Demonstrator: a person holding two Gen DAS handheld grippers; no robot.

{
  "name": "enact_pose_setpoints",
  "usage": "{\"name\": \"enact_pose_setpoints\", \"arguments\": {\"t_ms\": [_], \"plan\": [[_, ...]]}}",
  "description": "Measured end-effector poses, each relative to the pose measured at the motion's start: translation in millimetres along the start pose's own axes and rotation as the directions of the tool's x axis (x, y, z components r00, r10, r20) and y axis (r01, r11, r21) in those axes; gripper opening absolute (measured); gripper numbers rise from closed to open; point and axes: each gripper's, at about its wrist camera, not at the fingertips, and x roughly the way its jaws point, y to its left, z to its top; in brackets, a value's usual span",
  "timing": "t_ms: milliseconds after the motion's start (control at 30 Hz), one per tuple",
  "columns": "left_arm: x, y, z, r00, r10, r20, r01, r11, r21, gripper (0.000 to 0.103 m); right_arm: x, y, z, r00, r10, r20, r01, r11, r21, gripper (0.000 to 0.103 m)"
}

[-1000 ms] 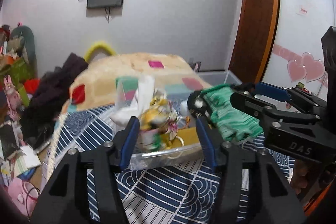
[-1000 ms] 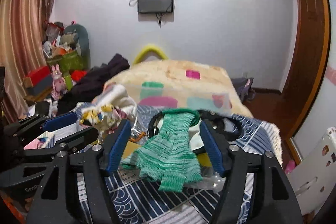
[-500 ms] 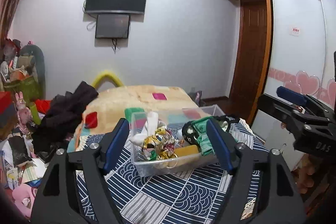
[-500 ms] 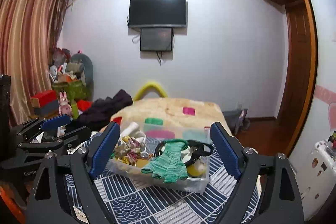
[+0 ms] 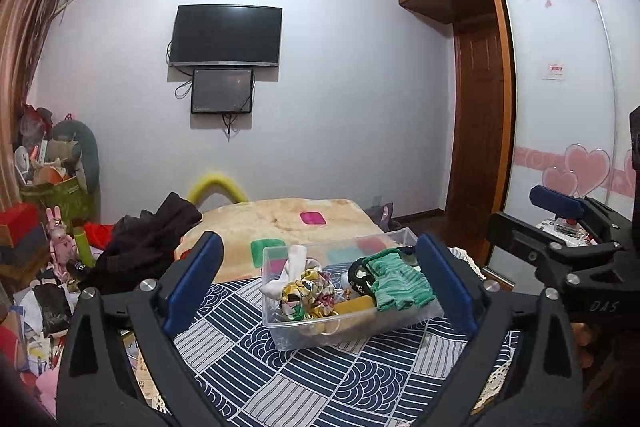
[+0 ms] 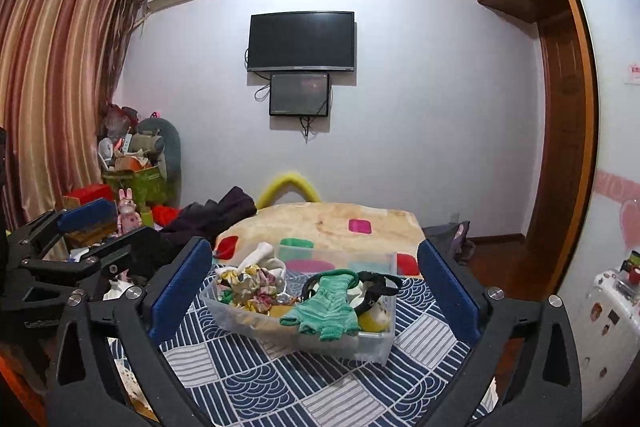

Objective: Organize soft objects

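A clear plastic bin (image 5: 360, 331) (image 6: 374, 345) stands on a navy patterned cloth. It holds a green knitted piece (image 5: 400, 285) (image 6: 330, 309), a floral cloth bundle (image 5: 308, 293) (image 6: 250, 281), a white sock (image 5: 292, 267), a black strap (image 6: 380, 285) and yellow items. My left gripper (image 5: 318, 285) is open and empty, well back from the bin. My right gripper (image 6: 316, 291) is open and empty, also back from it. Each gripper shows at the edge of the other's view.
The patterned cloth (image 5: 320, 383) covers the table in front. Behind it lies a beige blanket with coloured patches (image 5: 288, 223), with dark clothes (image 5: 152, 239) to its left. Cluttered toys and boxes (image 6: 128, 179) stand at the left, a wardrobe (image 5: 560, 107) at the right.
Both grippers opened wide and pulled back and up from the bin. The green knitted piece and the floral bundle, earlier between the fingers, now lie in the bin.
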Motion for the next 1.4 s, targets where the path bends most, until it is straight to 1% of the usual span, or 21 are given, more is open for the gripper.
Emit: {"name": "enact_pose_setpoints", "arguments": {"t_ms": [600, 1400], "plan": [[5.2, 1.5, -4.7, 1.0, 0.0, -0.023, 0.0, 1.0, -0.024, 0.1, -8.9, -2.5, -2.3, 1.0, -0.007, -0.002, 0.007, 1.0, 0.025, 0.103], [4.4, 2.0, -5.7, 0.999, -0.01, -0.034, 0.009, 1.0, -0.028, 0.1, -9.2, -3.2, -0.8, 1.0, -0.005, -0.005, 0.006, 1.0, 0.029, 0.103]]}}
